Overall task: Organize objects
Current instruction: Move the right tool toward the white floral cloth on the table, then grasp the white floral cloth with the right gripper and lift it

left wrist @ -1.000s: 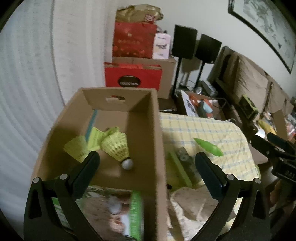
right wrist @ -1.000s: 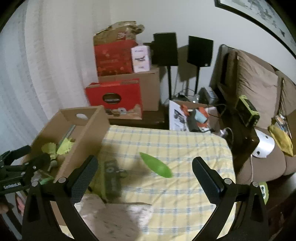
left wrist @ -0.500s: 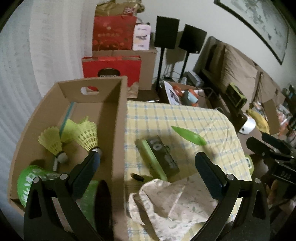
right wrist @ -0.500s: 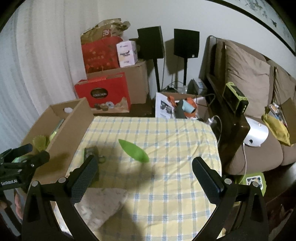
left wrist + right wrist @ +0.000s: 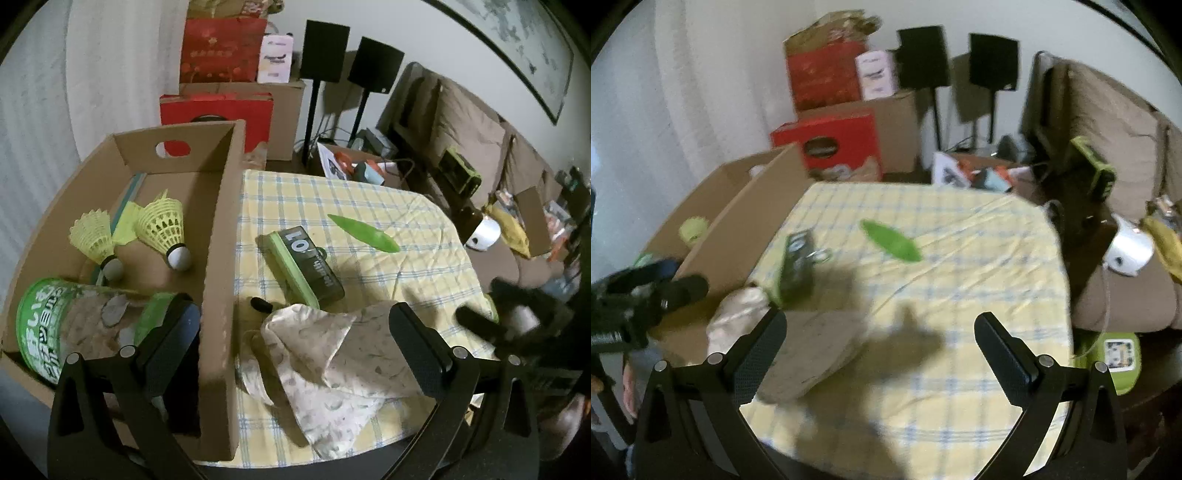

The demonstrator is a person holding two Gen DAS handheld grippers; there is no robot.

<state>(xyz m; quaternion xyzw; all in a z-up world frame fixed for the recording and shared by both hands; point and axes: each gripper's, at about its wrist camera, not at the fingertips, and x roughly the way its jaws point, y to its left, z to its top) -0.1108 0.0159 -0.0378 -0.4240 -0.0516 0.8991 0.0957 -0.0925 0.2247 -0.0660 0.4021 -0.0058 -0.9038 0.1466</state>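
My left gripper (image 5: 291, 328) and right gripper (image 5: 879, 332) both stand wide apart, empty, above the crumpled patterned cloth (image 5: 332, 365).

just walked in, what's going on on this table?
A person is tidying loose things into a cardboard box. Two shuttlecocks and a green can already lie inside. A dark case, a green leaf-shaped piece and a patterned cloth remain on the checked tablecloth. Left gripper and right gripper are open, holding nothing.
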